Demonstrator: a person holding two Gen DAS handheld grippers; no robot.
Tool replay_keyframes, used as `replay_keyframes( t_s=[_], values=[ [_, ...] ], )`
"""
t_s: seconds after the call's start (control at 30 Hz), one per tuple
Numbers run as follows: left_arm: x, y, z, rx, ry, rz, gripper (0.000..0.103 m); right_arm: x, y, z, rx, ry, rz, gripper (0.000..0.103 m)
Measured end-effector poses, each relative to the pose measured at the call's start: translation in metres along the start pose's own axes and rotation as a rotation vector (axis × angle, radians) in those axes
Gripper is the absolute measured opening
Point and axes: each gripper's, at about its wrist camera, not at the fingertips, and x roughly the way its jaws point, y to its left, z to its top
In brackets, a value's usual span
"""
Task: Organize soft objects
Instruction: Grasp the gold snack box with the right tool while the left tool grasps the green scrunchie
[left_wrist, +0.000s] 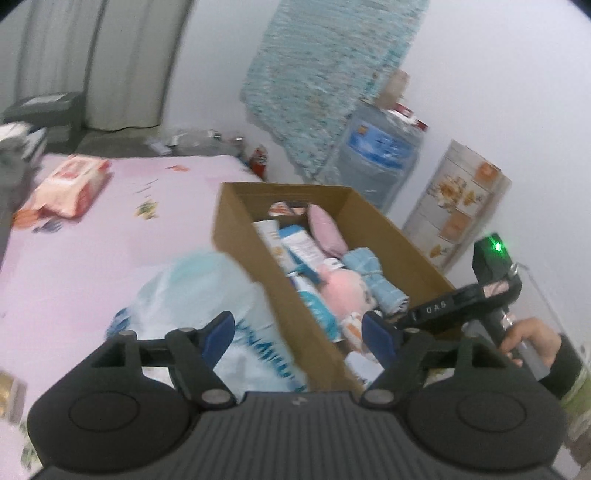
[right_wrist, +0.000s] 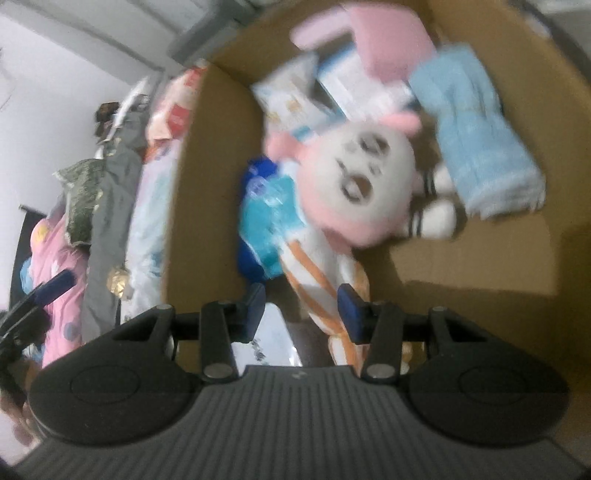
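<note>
Most soft things, the pink plush rabbit (right_wrist: 369, 173) and blue towel (right_wrist: 480, 136) included, already lie in my cardboard box (left_wrist: 251, 254), while my left gripper (left_wrist: 299, 332) hangs wide and empty and my right gripper (right_wrist: 303, 310) stands part-open around an orange-striped packet (right_wrist: 332, 295), grip uncertain, with a red-and-white pack (left_wrist: 70, 184) left on the far bed.

A plain brown cardboard box (left_wrist: 251, 236) holds a pink-and-white plush rabbit (right_wrist: 365, 184), a light blue towel (right_wrist: 480, 136), and a blue and turquoise packet (right_wrist: 266, 218). An orange-striped white pack (right_wrist: 325, 295) lies there too. The bed sheet (left_wrist: 110, 236) is pale pink with small scattered prints. Both hand-held grippers are black with blue pads (left_wrist: 221, 332).
</note>
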Motion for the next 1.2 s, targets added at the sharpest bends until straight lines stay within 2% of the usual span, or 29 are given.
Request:
replay_keyframes(
  t_s=[0.1, 0.27, 0.33, 0.43, 0.53, 0.63, 0.8, 0.93, 1.0, 1.07, 1.2],
  values=[
    [-0.016, 0.020, -0.009, -0.036, -0.008, 0.049, 0.077, -0.001, -0.002, -0.001, 0.043, -0.027, -0.005, 0.044],
    [-0.052, 0.050, -0.028, -0.068, -0.047, 0.169, 0.083, -0.037, 0.030, -0.003, -0.008, -0.177, 0.056, 0.047],
    [-0.067, 0.060, -0.038, -0.073, -0.053, 0.240, 0.084, -0.045, 0.053, -0.008, -0.051, -0.215, 0.113, 0.049],
    [-0.087, 0.073, -0.054, -0.080, -0.053, 0.344, 0.084, -0.039, 0.087, -0.012, -0.120, -0.212, 0.214, 0.051],
    [-0.103, 0.084, -0.072, -0.099, -0.054, 0.432, 0.084, -0.014, 0.125, -0.015, -0.188, -0.151, 0.307, 0.052],
    [-0.111, 0.092, -0.087, -0.109, -0.044, 0.494, 0.084, 0.022, 0.167, -0.018, -0.258, -0.054, 0.385, 0.053],
    [-0.106, 0.102, -0.106, -0.150, -0.052, 0.524, 0.083, 0.085, 0.229, -0.021, -0.327, 0.105, 0.443, 0.055],
    [-0.085, 0.101, -0.116, -0.095, -0.083, 0.575, 0.081, 0.135, 0.278, -0.023, -0.405, 0.213, 0.390, 0.056],
    [-0.071, 0.105, -0.118, -0.075, -0.055, 0.576, 0.081, 0.157, 0.297, -0.023, -0.441, 0.253, 0.355, 0.060],
    [-0.056, 0.113, -0.120, -0.074, -0.027, 0.572, 0.081, 0.176, 0.319, -0.025, -0.489, 0.286, 0.332, 0.069],
    [-0.029, 0.131, -0.123, -0.075, 0.043, 0.556, 0.081, 0.220, 0.364, -0.022, -0.643, 0.323, 0.268, 0.079]
  ],
)
